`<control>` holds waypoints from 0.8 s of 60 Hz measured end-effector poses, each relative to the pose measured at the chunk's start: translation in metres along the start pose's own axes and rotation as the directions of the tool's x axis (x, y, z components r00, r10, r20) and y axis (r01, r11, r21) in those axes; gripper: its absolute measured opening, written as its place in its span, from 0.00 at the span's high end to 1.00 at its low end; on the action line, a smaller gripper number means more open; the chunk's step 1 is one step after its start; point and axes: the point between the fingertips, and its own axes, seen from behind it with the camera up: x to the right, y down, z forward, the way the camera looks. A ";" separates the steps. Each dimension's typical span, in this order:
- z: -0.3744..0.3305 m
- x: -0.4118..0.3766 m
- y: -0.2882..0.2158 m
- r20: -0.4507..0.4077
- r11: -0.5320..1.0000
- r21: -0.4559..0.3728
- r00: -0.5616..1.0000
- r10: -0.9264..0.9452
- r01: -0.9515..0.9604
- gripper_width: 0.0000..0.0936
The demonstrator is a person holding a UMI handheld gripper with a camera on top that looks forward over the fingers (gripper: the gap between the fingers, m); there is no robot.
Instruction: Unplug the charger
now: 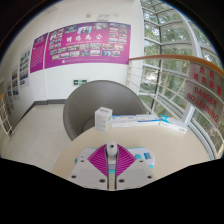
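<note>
A white charger block (103, 118) stands upright at the left end of a long white power strip (145, 122), which lies on the white table (50, 150) and carries a blue mark near its right end. My gripper (111, 152) is well short of the charger, lower down over the table's near part and apart from it. Its magenta pads (98, 163) meet with only a thin line between them, so the fingers are shut. A small white bit shows at the fingertips; I cannot tell what it is.
A grey rounded seat back (90, 100) rises behind the table. Magenta posters (95, 42) hang on the far wall. Tall windows (185, 50) and a wooden rail fill the right side. A small white-and-blue item (140, 158) lies beside the right finger.
</note>
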 end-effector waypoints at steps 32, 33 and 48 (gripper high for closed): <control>-0.044 0.131 -0.163 -0.131 0.965 0.261 0.990 0.043 -0.008 0.94; -0.038 0.141 -0.154 -0.143 0.971 0.238 0.989 0.045 -0.010 0.94; 0.011 0.215 0.000 -0.237 0.996 -0.080 0.971 0.008 -0.028 0.90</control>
